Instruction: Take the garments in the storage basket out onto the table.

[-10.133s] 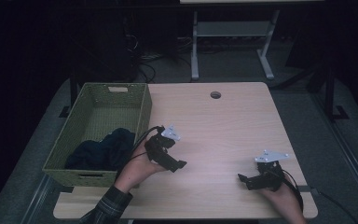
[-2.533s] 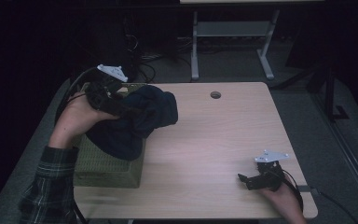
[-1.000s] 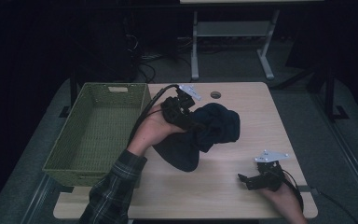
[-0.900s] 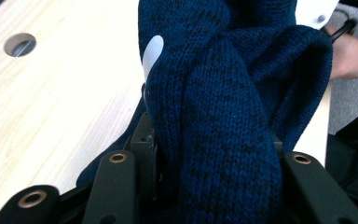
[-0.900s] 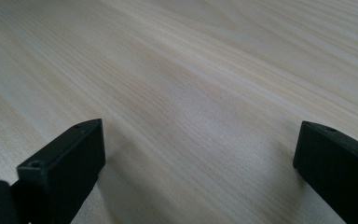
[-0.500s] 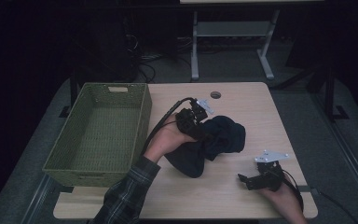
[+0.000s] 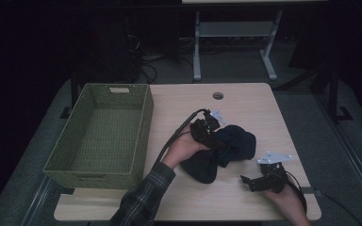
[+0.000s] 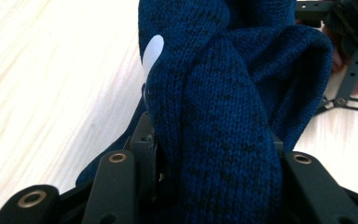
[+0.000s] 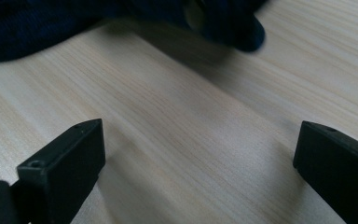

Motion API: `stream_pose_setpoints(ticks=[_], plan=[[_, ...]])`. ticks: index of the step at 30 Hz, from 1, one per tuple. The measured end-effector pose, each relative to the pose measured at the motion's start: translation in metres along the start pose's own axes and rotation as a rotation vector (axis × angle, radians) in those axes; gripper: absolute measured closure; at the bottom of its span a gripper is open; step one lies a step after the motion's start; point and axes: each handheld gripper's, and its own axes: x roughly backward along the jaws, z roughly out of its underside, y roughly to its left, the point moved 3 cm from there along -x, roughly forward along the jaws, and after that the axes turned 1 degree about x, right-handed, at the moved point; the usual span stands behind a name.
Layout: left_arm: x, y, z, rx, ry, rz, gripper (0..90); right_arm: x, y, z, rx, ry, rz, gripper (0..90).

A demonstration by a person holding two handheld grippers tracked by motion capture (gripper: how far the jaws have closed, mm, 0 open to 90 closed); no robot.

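A thick fold of the dark blue knitted garment (image 8: 223,116) is clamped between the jaws of the left gripper (image 7: 210,134) — the rest is draped on the wooden table (image 7: 245,101), beside the green basket (image 7: 99,136). The right gripper (image 7: 259,181) is rested near the table's front edge, its jaws spread wide with nothing held.
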Motion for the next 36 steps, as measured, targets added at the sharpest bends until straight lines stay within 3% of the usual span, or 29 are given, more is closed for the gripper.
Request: stream_pose_setpoints(ticks=[9,17,29,36], plan=[[-0.020,-0.009,0.002,-0.001,0.002,-0.004,52.3,0.000,0.000,0.000,0.000,-0.001,0.000,1.8],[-0.016,-0.014,0.002,-0.029,0.017,-0.011,37.1,0.000,0.000,0.000,0.003,-0.001,-0.002,1.8],[0.005,-0.018,0.001,-0.024,-0.012,0.025,28.6,0.000,0.000,0.000,0.003,-0.001,-0.002,1.8],[0.034,-0.020,0.003,-0.022,-0.036,0.037,29.0,0.000,0.000,0.000,0.003,-0.001,-0.002,1.8]])
